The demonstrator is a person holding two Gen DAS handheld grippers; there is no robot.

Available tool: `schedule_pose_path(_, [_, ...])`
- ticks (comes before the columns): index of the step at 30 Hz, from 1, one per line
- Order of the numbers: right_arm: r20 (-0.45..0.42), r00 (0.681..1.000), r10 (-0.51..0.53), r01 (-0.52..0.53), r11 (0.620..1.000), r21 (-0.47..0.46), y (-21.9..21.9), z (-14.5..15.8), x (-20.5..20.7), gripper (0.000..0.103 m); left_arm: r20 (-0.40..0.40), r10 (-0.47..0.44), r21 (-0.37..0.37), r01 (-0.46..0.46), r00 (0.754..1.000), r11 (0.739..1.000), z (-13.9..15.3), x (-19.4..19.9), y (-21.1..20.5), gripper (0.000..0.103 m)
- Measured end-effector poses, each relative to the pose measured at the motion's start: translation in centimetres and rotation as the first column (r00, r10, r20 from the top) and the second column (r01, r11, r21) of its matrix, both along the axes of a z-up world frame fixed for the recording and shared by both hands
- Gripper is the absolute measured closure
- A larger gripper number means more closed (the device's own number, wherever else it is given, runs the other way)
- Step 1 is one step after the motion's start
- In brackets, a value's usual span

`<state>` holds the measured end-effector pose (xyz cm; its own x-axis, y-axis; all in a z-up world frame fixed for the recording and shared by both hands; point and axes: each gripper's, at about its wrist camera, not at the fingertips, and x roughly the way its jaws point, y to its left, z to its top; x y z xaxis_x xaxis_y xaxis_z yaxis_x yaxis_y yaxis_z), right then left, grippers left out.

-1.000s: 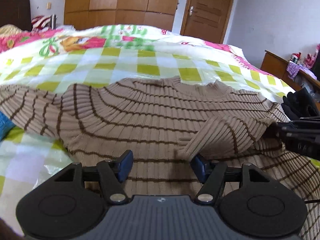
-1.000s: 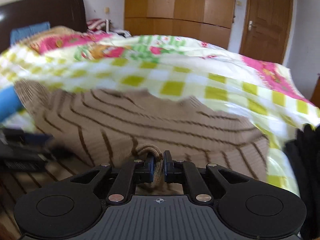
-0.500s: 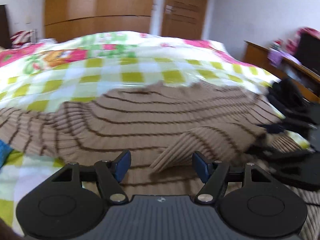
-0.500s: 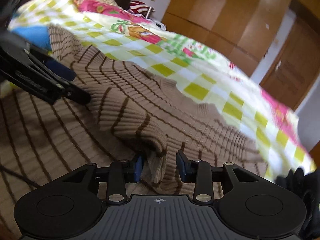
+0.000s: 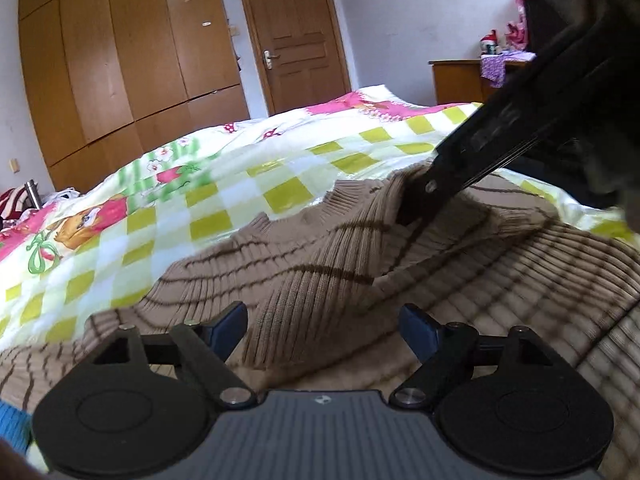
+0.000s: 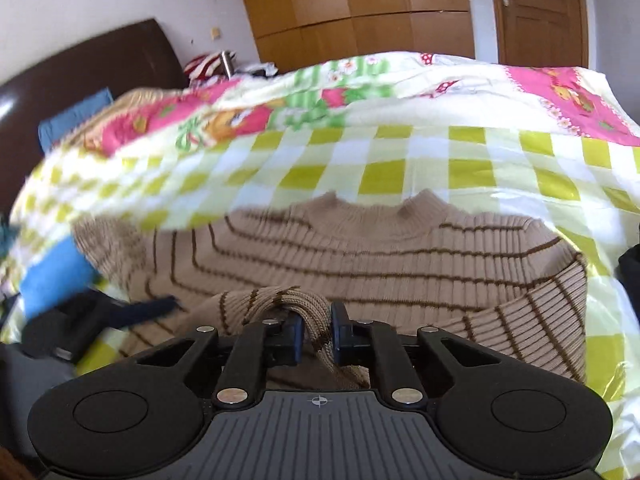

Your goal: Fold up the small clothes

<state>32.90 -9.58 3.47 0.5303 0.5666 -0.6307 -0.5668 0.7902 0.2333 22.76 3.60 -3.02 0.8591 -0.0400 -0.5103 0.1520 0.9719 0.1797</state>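
You have bright, even daylight in both views, and the glossy checked bedspread (image 6: 404, 168) throws pale glare near its right edge. Soft shadows lie under the raised fold of the sweater (image 5: 320, 264). Fisheye bending curves the wardrobe (image 5: 120, 52) and door frames, and the corners go dark. Motion blur smears the left side of your right wrist view, including the left tongs (image 6: 120, 314) there.

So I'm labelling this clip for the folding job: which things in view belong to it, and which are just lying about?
In the job:
striped sweater
right gripper, shut on its bunched knit
left gripper, open

Lying about:
checked quilt
blue cloth
wardrobe
door
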Motion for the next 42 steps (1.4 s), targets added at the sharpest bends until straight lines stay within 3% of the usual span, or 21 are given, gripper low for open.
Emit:
schedule_pose_path(2, [-0.001, 1.0, -0.009, 0.009, 1.0, 0.002, -0.3, 0.2, 0.2, 0.092, 0.029, 0.03, 0.017, -0.03, 0.999, 0.999, 0.2, 1.0, -0.4, 0.011])
schedule_pose_path(6, [-0.091, 0.995, -0.047, 0.053, 0.996, 0.066, -1.3, -0.1, 1.4, 0.093, 0.07, 0.108, -0.001, -0.109, 0.992, 0.994, 0.9, 1.6, -0.2, 0.03])
schedule_pose_path(9, [-0.06, 0.997, -0.056, 0.06, 0.996, 0.069, -1.4, 0.2, 1.4, 0.093, 0.089, 0.156, 0.029, -0.159, 0.984, 0.987, 0.8, 1.8, -0.3, 0.038])
schedule_pose_path(11, [-0.042, 0.998, -0.046, 0.048, 0.997, 0.053, -1.1, 0.3, 1.3, 0.093, 0.079, 0.165, 0.046, -0.169, 0.983, 0.985, 0.3, 2.0, -0.3, 0.044])
schedule_pose_path(15, [-0.026, 0.999, 0.019, -0.019, 1.0, -0.023, -0.4, -0.5, 0.9, 0.092, 0.015, 0.149, 0.023, -0.15, 0.989, 0.988, -0.8, 2.9, 0.2, 0.07])
schedule_pose_path(16, [-0.032, 0.999, 0.04, -0.041, 0.998, -0.043, -0.3, -0.8, 0.7, 0.091, -0.003, 0.143, 0.019, -0.143, 0.99, 0.99, -1.1, 3.1, 0.4, 0.072])
schedule_pose_path(20, [0.09, 0.992, 0.091, -0.074, 0.981, -0.177, -0.4, -1.3, -1.1, 0.077, -0.022, 0.125, 0.047, -0.124, 0.992, 0.991, -1.5, 3.1, 1.1, 0.076])
schedule_pose_path(22, [0.143, 0.982, 0.124, -0.088, 0.967, -0.237, -0.7, -1.8, -1.8, 0.056, -0.024, 0.116, 0.057, -0.115, 0.993, 0.992, -1.4, 2.9, 1.4, 0.078])
schedule_pose_path(24, [0.159, 0.977, 0.139, -0.088, 0.952, -0.293, -0.8, -2.5, -1.9, 0.052, -0.032, 0.096, 0.054, -0.094, 0.995, 0.994, -1.3, 3.0, 1.6, 0.078])
schedule_pose_path(26, [0.15, 0.98, 0.134, -0.08, 0.944, -0.321, -0.9, -3.2, -1.6, 0.059, -0.042, 0.089, 0.054, -0.087, 0.995, 0.995, -1.1, 3.4, 1.8, 0.079])
schedule_pose_path(27, [0.142, 0.982, 0.126, -0.073, 0.942, -0.327, -0.9, -3.3, -1.3, 0.078, -0.041, 0.085, 0.058, -0.083, 0.995, 0.995, -0.9, 3.6, 1.9, 0.079])
schedule_pose_path(28, [0.136, 0.985, 0.108, -0.059, 0.944, -0.325, -1.0, -3.2, -0.9, 0.09, -0.037, 0.081, 0.066, -0.078, 0.996, 0.995, -0.6, 3.8, 1.9, 0.079])
schedule_pose_path(30, [0.161, 0.984, 0.071, -0.02, 0.954, -0.298, -1.2, -2.2, -0.6, 0.09, -0.009, 0.074, 0.092, -0.073, 0.997, 0.993, 0.4, 4.2, 2.2, 0.08])
schedule_pose_path(33, [0.285, 0.958, 0.036, 0.038, 0.967, -0.251, -1.5, 0.6, -1.8, 0.091, 0.078, 0.071, 0.12, -0.08, 0.994, 0.99, 3.0, 3.6, 2.7, 0.079])
schedule_pose_path(35, [0.404, 0.913, 0.048, 0.061, 0.965, -0.254, -1.4, 1.8, -4.1, 0.091, 0.162, 0.066, 0.135, -0.089, 0.985, 0.987, 4.7, 2.0, 2.7, 0.079])
schedule_pose_path(37, [0.512, 0.854, 0.097, 0.068, 0.953, -0.294, -0.7, 1.1, -7.0, 0.091, 0.245, 0.056, 0.192, -0.105, 0.968, 0.976, 4.7, 0.2, 2.3, 0.079])
schedule_pose_path(38, [0.488, 0.865, 0.116, 0.045, 0.951, -0.306, -0.4, 0.2, -7.5, 0.09, 0.253, 0.051, 0.229, -0.111, 0.966, 0.967, 3.9, -0.5, 2.0, 0.079])
schedule_pose_path(39, [0.419, 0.897, 0.138, 0.005, 0.947, -0.323, -0.1, -1.3, -7.7, 0.09, 0.224, 0.05, 0.253, -0.108, 0.973, 0.961, 2.7, -0.7, 2.0, 0.079])
schedule_pose_path(41, [0.271, 0.946, 0.176, -0.064, 0.924, -0.377, 0.6, -5.1, -7.6, 0.09, 0.084, 0.06, 0.268, -0.081, 0.995, 0.96, -0.5, -0.7, 2.5, 0.079])
schedule_pose_path(42, [0.231, 0.956, 0.184, -0.078, 0.912, -0.404, 0.7, -6.2, -7.5, 0.09, 0.027, 0.064, 0.287, -0.069, 0.998, 0.955, -1.9, -1.0, 2.8, 0.078])
